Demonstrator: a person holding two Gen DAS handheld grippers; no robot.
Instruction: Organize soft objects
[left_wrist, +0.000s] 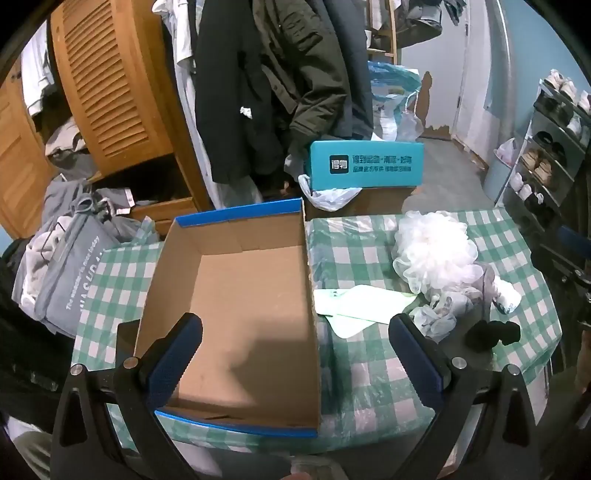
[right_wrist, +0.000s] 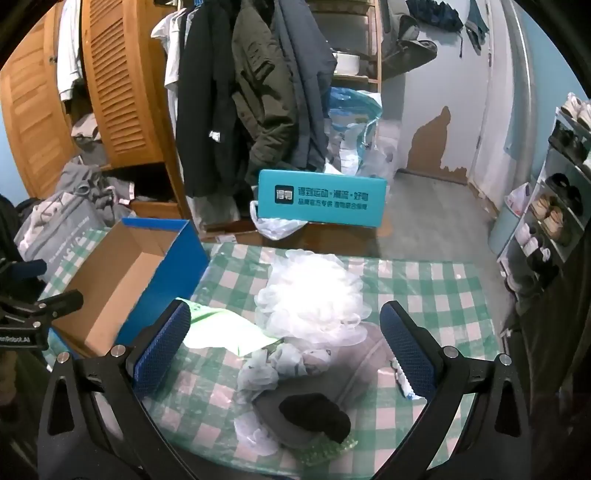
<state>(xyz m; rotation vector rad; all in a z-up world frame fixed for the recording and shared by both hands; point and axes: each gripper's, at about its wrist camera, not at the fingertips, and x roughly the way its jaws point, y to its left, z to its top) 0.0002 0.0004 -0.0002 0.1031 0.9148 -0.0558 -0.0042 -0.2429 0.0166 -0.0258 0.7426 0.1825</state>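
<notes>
Green-and-white checked cloth (right_wrist: 424, 280) under a clear plastic cover spreads over the table I am working at. On its left side stands an open cardboard shoebox (left_wrist: 240, 295) with blue outer walls, nothing in it that I can see. My left gripper (left_wrist: 295, 354) hovers over the box's near end, jaws wide, holding nothing. To the right of the box lies the heap of soft things: a white mesh bath pouf (right_wrist: 314, 295), a pale green flat pouch (right_wrist: 221, 328) just beside the box, crumpled thin plastic bags (right_wrist: 266, 365), a grey cloth with a black sock-like bundle (right_wrist: 314, 413) resting on it, and a small white tube or roll (right_wrist: 404, 380) near the right finger. My right gripper (right_wrist: 284, 350) hangs above that heap, jaws wide as well, gripping nothing.

Beyond the far table edge I see a teal box (right_wrist: 321, 201) with printed white characters. Dark coats (right_wrist: 236, 103) hang behind it, beside a wooden louvred wardrobe (right_wrist: 114, 85) with a door open. Grey clothing (left_wrist: 70, 258) is piled at the left. A shoe rack (right_wrist: 554, 206) lines the right wall, near a pale door.
</notes>
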